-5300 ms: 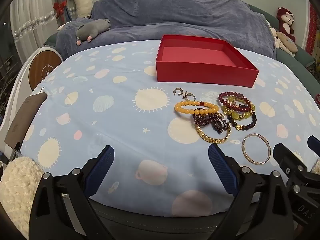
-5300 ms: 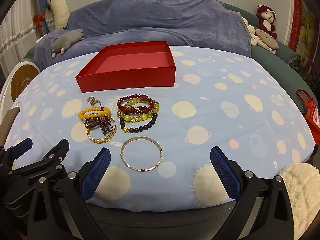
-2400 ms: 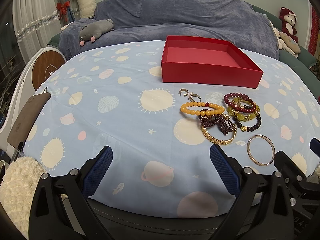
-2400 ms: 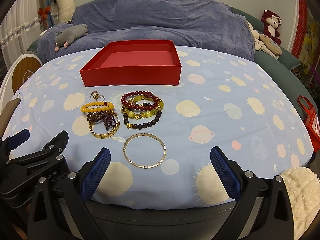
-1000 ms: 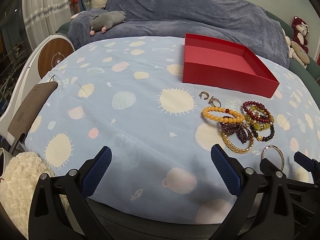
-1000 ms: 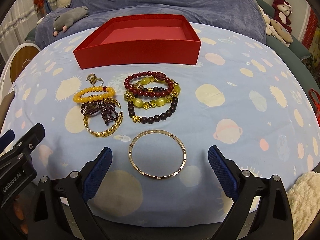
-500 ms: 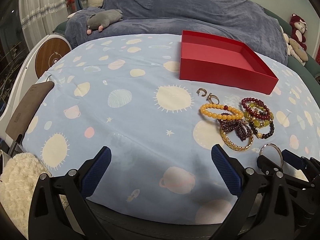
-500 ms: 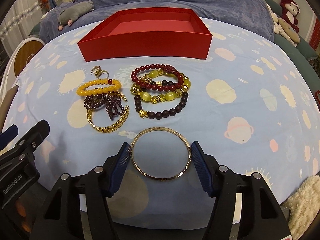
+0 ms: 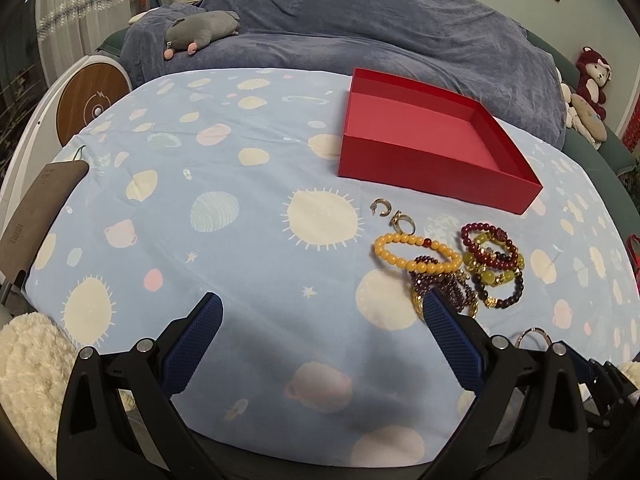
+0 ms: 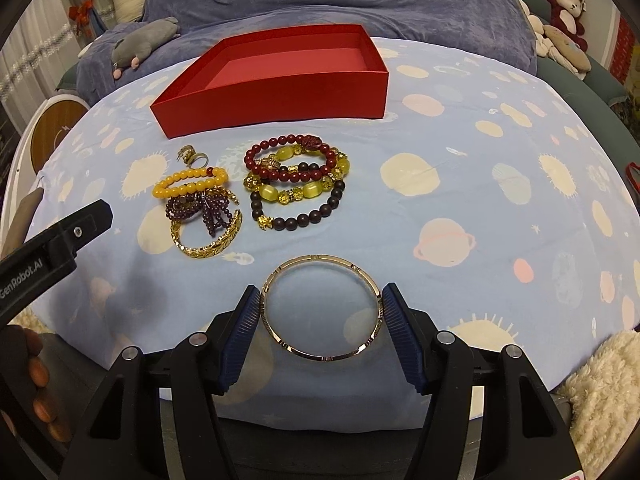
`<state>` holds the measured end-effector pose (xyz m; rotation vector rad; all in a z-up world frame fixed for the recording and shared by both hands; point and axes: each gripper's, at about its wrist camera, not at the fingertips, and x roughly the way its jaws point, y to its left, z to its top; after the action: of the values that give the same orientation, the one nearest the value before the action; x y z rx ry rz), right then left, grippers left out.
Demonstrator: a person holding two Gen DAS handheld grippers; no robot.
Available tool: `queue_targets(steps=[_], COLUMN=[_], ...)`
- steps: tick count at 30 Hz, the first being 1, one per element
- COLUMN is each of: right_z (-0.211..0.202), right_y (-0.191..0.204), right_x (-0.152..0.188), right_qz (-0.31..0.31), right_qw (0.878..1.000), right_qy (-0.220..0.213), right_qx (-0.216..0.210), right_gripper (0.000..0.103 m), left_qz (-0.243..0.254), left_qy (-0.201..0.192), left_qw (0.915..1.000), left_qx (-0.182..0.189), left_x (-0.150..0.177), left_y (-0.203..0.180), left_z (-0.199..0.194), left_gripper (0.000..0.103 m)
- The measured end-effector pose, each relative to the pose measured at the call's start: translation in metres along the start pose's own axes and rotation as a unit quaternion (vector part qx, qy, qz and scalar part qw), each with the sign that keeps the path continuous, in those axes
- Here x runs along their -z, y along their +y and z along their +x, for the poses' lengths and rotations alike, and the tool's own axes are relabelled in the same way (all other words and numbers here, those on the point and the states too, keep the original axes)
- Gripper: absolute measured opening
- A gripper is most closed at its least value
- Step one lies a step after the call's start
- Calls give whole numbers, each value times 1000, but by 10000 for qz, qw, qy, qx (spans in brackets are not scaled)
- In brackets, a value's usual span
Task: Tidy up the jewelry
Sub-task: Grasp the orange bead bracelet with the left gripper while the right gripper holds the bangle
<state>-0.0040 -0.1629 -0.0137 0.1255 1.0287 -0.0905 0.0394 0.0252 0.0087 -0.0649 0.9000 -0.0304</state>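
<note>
A table under a blue planet-print cloth [image 10: 500, 208] fills both views, and at its far side stands the red box [image 10: 280, 92], open and with nothing visible inside, so by the look of it no piece has been put away yet. Between the box and the near edge lies the jewelry: a stack of bead bracelets [image 10: 298, 178] in red, yellow-green and dark beads, and just left of it an amber bracelet [image 10: 190, 186] lying over a purple bead cluster [image 10: 202, 210], which in turn rests on a gold chain bracelet [image 10: 208, 240]. Two small rings [image 10: 192, 156] sit close behind the amber one, toward the box. Nearest of all is the thin gold bangle [image 10: 320, 308], apart from the rest. The right gripper [image 10: 320, 308] is down over it with its jaws drawn in on either side, the blue pads [image 10: 248, 316] touching or all but touching the rim; I judge it to be gripping the bangle, though it is not yet clearly off the cloth. The left gripper [image 9: 320, 340] hangs over bare cloth to the left of the pile, jaws wide apart and holding nothing. The task is at its first pick: the bangle has to go into the box, and every other piece remains to follow.
</note>
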Motion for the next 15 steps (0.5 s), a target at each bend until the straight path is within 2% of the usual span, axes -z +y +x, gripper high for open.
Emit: queue_targets(steps=[6, 11, 15], right_z=[-1, -1, 0], right_y=[-5, -5, -4], right_x=[-1, -2, -4], right_qz=[118, 113, 119], right_qw=[9999, 9999, 9998], right_qy=[-25, -50, -46], right_qx=[-66, -120, -177], right_gripper=[60, 60, 60], left_qz=[124, 136, 72], left_qy=[88, 431, 586], left_qw=[9999, 9988, 9979], left_qx=[-14, 170, 258], left_x=[-18, -26, -27], left_y=[-17, -23, -25], left_z=[22, 50, 62], left_gripper=[93, 68, 61])
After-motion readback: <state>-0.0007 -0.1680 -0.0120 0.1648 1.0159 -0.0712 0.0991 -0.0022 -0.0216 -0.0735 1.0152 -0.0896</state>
